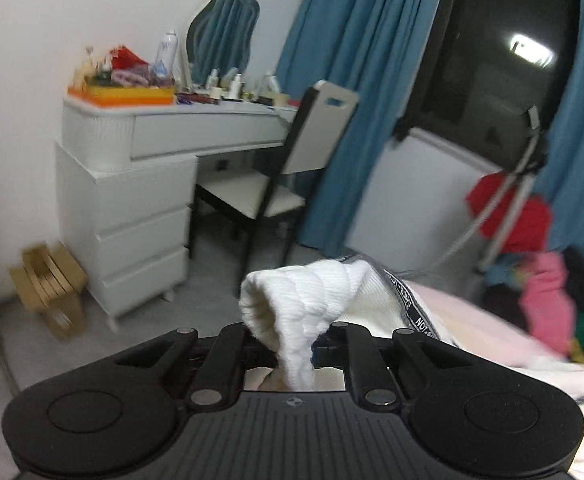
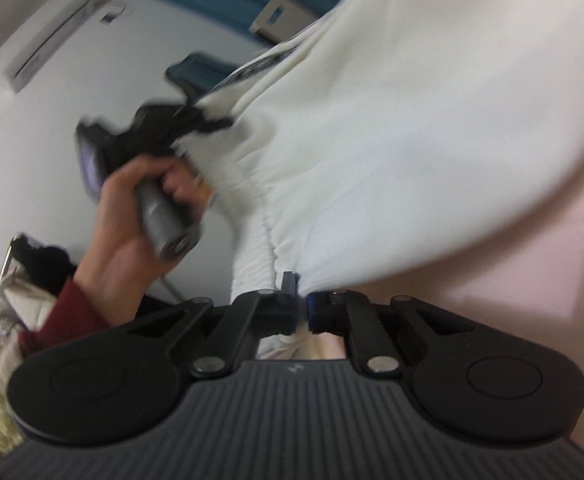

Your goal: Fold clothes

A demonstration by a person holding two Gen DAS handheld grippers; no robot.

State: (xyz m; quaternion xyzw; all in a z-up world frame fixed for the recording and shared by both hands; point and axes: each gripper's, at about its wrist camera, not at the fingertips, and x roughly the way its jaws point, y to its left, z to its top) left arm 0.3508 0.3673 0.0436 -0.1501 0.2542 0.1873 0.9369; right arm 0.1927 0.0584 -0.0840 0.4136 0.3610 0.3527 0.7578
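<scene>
Left wrist view: left gripper (image 1: 297, 344) clamped on a ribbed edge of the white garment (image 1: 292, 300), fabric bunched up out of the jaws and trailing right toward the pink bed surface (image 1: 472, 328). Black printed band (image 1: 408, 304) visible along the garment. Background: white dresser (image 1: 140, 184), chair (image 1: 276, 168), blue curtains (image 1: 356, 80), pile of coloured clothes (image 1: 544, 292) at right, unfolded by the look of it. Frame blurred.

Right wrist view: right gripper (image 2: 299, 308) pinched on another ribbed edge of the same white garment (image 2: 392, 128); cloth fans up and away, apparently lifted off the pink bed surface (image 2: 552, 260). Left hand (image 2: 132, 208) in a dark red sleeve (image 2: 68, 312) grips the other tool's handle, left gripper (image 2: 196, 120) biting the garment at the far corner. Heavy blur.

Progress, judged: early. Garment held at two points, spread between the grippers, no fold or crease visible. Left to do: lay flat, fold, set aside; then likely the pile.
</scene>
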